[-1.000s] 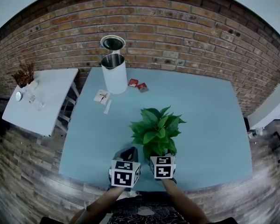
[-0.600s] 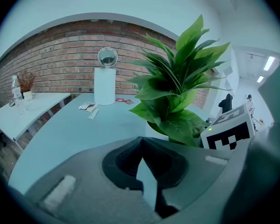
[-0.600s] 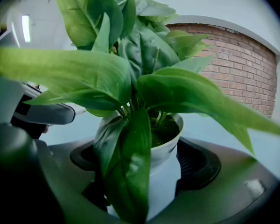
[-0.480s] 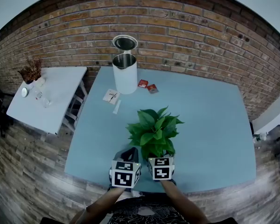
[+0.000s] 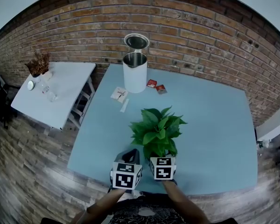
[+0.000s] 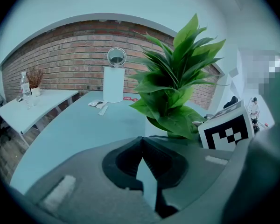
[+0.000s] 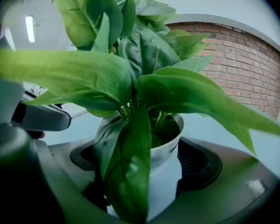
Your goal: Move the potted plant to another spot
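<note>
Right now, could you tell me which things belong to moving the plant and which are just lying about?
In the job: potted plant; right gripper, clamped on it.
Lying about: white canister, red sachets, white packets, side table, left gripper (shut, empty).

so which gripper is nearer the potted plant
Right. The right gripper holds the potted plant by its white pot, between its jaws; the left gripper, jaws together, sits just left of it.

We saw a leafy green potted plant in its white pot, a pale blue tabletop, a red-brown brick wall, and black-and-white square markers on the grey left gripper and right gripper.
</note>
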### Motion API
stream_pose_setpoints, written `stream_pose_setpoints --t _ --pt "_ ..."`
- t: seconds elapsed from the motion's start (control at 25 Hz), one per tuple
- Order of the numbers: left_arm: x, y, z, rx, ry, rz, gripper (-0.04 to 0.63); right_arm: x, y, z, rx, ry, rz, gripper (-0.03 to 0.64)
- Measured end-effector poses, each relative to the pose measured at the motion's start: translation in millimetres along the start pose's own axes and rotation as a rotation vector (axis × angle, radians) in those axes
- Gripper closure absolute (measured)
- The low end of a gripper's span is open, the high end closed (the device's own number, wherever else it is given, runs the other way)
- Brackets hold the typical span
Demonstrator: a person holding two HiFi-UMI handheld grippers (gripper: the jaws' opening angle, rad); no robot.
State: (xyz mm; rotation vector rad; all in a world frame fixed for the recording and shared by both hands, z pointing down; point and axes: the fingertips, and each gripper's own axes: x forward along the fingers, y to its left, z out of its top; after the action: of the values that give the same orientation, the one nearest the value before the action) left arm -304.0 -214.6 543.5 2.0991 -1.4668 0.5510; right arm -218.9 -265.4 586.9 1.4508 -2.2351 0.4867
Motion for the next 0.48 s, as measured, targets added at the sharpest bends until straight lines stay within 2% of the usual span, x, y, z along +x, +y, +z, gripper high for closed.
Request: stream_pose_setpoints --t 0.32,0.48 --pt "3.4 -10.5 -9.1 0.007 0.014 0.0 0.597 -7.7 -0.5 0.3 -0.006 -0.017 0.038 0.144" --pt "4.4 -20.8 -10.7 0.009 0.015 0.003 0.597 -18.6 -0.7 -2.0 -0.013 -0.022 0.074 0.175"
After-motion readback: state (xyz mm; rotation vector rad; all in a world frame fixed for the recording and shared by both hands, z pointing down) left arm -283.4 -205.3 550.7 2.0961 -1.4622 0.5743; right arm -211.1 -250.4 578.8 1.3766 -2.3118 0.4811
